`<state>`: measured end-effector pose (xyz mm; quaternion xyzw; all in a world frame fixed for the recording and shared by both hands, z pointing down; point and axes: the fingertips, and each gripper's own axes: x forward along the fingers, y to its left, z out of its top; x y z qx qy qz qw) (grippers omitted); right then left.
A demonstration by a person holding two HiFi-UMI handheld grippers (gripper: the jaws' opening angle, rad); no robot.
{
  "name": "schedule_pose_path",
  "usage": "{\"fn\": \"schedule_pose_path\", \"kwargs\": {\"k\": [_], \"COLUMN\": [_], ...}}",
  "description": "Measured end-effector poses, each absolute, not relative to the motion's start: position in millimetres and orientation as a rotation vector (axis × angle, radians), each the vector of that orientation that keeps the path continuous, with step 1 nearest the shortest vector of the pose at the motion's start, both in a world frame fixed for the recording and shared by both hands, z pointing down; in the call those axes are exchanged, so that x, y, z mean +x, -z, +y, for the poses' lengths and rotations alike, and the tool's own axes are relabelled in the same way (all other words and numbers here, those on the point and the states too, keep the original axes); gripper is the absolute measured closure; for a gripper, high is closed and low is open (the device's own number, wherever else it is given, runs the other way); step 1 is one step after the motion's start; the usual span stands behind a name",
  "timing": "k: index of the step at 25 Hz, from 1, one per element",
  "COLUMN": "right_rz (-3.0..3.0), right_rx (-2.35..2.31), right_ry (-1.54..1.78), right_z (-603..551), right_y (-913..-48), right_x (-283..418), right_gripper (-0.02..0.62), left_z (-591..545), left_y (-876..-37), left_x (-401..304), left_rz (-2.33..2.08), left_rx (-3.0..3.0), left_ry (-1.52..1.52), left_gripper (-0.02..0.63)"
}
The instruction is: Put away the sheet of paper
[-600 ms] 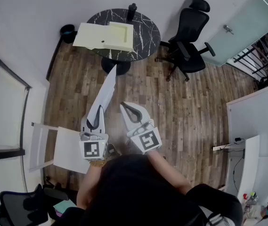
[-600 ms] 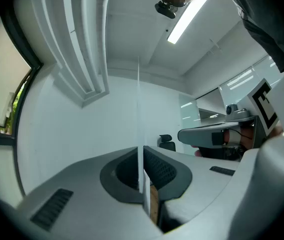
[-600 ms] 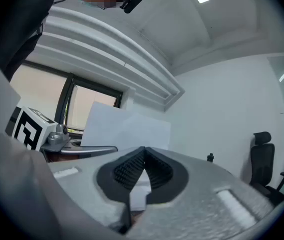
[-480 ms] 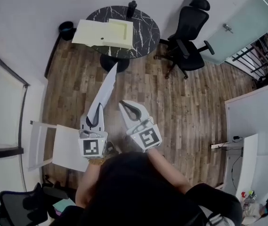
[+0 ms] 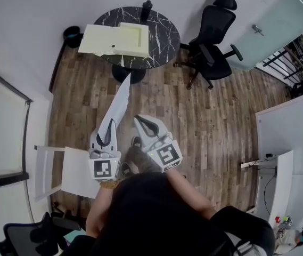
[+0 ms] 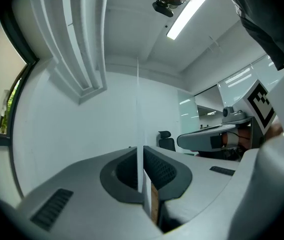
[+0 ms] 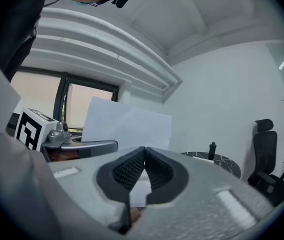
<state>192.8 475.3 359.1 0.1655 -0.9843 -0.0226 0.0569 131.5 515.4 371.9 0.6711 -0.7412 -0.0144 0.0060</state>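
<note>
Black cloth of the person's top [image 5: 156, 212] fills the bottom of the head view, and both grippers reach out from it, side by side over the wood floor [image 5: 210, 116]. The left gripper [image 5: 110, 128] is clamped on the sheet of paper [image 5: 120, 103]. Its own view shows the two dark pads pressed together with the sheet's thin edge standing upright between them and rising straight above the tips. From above, the sheet runs as a narrow white strip from those jaws away toward the table, held on edge in the air and touching nothing else. The right gripper [image 5: 143, 122] is just beside it, clenched with nothing in its jaws. In its view the ribbed pads meet at the tips, and the sheet shows as a broad white face off to the left beyond them, apart from them. Farther off stands a round black marble table [image 5: 164, 31] bearing a pale yellow box [image 5: 116, 39]. A black office chair [image 5: 212, 41] stands to its right.
</note>
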Motion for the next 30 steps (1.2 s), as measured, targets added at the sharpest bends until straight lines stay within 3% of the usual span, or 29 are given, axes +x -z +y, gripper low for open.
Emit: {"fn": "schedule_pose_path", "kwargs": {"k": [16, 30], "right_rz": [-3.017, -3.009], "right_rx": [0.434, 0.456], "right_ry": [0.046, -0.009], "right_z": [340.4, 242.7], "right_y": [-369.4, -391.3], "right_x": [149.3, 162.4], "right_gripper": [0.597, 0.597], "left_z": [383.3, 291.2], "left_y": [-368.4, -374.6], "left_x": [100.6, 110.7], "left_rz": [-2.347, -2.367], "left_rx": [2.078, 2.104], "left_ry": [-0.142, -0.263], "left_gripper": [0.595, 0.594]}}
